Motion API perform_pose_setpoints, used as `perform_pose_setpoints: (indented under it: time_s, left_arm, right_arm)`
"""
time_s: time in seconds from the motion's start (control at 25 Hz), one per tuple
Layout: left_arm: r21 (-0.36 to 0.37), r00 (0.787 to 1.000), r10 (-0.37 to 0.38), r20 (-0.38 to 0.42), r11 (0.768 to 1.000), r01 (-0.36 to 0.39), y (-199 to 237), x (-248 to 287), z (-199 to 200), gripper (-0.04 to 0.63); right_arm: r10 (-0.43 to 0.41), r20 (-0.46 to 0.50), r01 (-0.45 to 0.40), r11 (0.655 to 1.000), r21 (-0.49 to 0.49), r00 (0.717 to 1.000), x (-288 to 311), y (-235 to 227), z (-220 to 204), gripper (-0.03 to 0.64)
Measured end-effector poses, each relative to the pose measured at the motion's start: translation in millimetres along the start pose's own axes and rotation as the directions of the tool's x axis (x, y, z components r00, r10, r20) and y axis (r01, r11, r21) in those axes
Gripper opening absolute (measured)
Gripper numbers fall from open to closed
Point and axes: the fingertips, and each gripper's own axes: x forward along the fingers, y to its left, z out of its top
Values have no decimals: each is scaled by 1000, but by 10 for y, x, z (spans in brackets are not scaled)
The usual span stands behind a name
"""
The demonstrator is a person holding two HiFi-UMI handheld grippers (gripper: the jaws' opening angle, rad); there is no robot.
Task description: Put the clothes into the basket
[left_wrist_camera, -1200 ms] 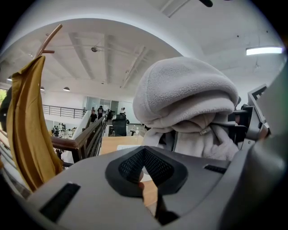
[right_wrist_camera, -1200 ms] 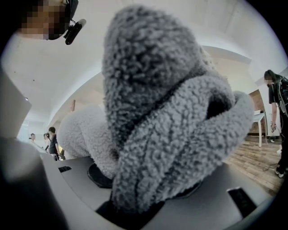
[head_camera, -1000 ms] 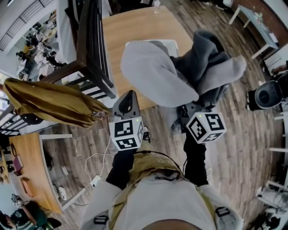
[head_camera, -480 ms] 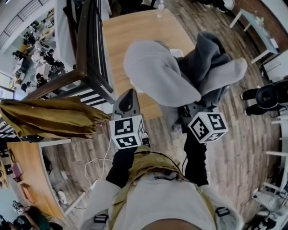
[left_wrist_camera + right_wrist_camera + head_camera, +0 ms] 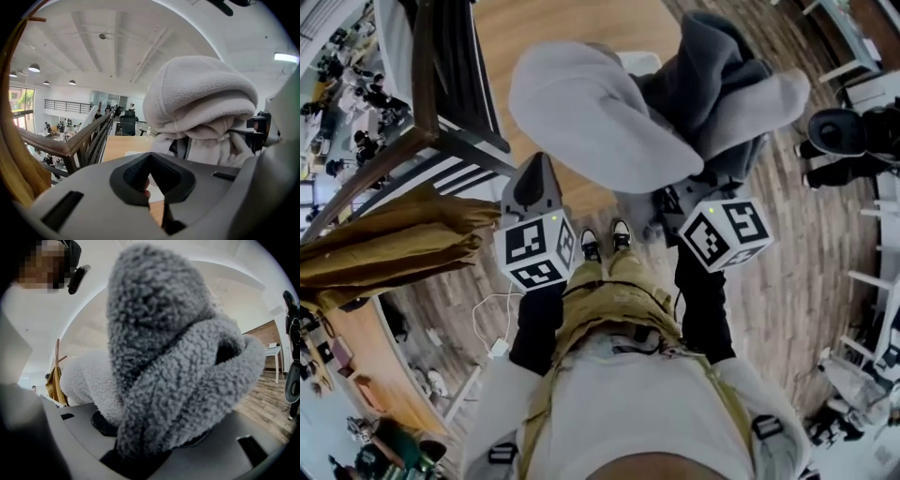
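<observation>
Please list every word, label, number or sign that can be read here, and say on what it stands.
None: no view shows readable words or numbers.
Left gripper's marker cube and right gripper's marker cube: black-and-white square patterns only, no letters.
Grey clothes: no readable label.

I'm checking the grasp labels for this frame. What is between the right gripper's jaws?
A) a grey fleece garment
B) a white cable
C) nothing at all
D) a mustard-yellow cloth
A: in the right gripper view the grey fleece garment bulges up from between the jaws of the right gripper, which are clamped on a fold of it.
</observation>
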Motion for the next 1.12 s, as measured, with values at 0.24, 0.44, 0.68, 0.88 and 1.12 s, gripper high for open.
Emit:
perform_pose_setpoints:
  time_s: [0.24,0.44,0.68,0.88,1.12]
  left_arm:
    - [-15,999,15,-38,1000,-15,-69,186,-85,0]
    - [-34,998,41,-41,999,-43,162,224,-152,0]
    - [-53,997,65,-39,996,-67,338,317,-132,0]
    - [-59,997,63,-44,996,-65,354,439,-85,0]
    - [-71,995,79,-68,994,-83,448,623,-146,0]
  right_arm:
    - [13,-53,-12,1000,24,999,209,-207,-112,259]
    - [34,-68,-33,999,27,997,412,-102,-227,259]
    - [70,-51,-69,997,20,996,606,-48,-100,259]
    - [90,-14,-91,996,-22,996,819,-93,178,259]
    - [99,-43,-101,993,-65,994,1088,-222,134,259]
